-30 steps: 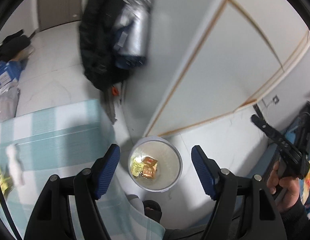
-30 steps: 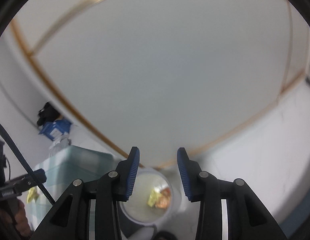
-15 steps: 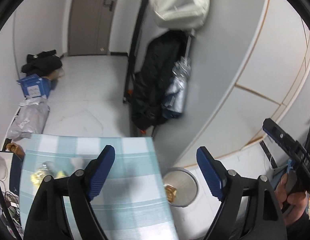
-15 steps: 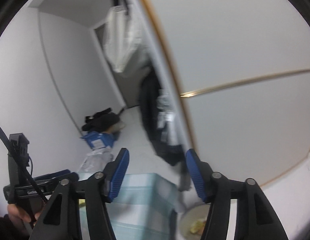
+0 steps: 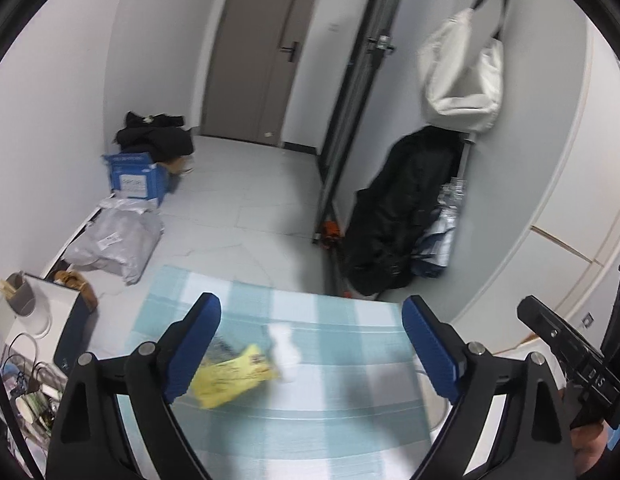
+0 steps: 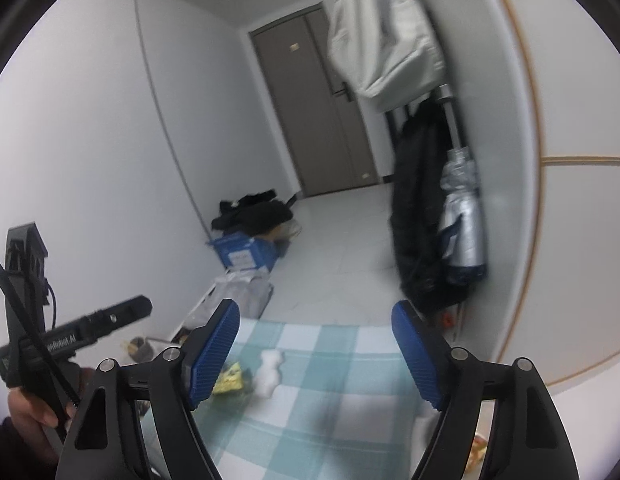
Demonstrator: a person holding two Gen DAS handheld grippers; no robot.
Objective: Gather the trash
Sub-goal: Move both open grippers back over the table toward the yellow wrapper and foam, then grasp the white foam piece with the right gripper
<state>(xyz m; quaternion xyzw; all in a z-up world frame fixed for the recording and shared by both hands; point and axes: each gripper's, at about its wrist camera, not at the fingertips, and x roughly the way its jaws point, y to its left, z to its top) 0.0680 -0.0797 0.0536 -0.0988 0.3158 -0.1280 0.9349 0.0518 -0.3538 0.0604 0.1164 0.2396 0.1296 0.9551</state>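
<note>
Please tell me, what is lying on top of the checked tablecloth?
On the checked tablecloth lie a yellow wrapper and a crumpled white tissue. A gripper finger partly covers the wrapper's left end, so more may be hidden.

A woven-looking checked cloth (image 5: pixel 334 412) in teal and white covers the worktop. The yellow wrapper (image 5: pixel 230 380) looks like glossy printed film; the white wad (image 5: pixel 284 350) like soft crumpled paper. The fingers (image 5: pixel 192 350) carry ribbed blue pads on matt black plastic. The floor (image 5: pixel 246 200) is smooth pale tile.
</note>
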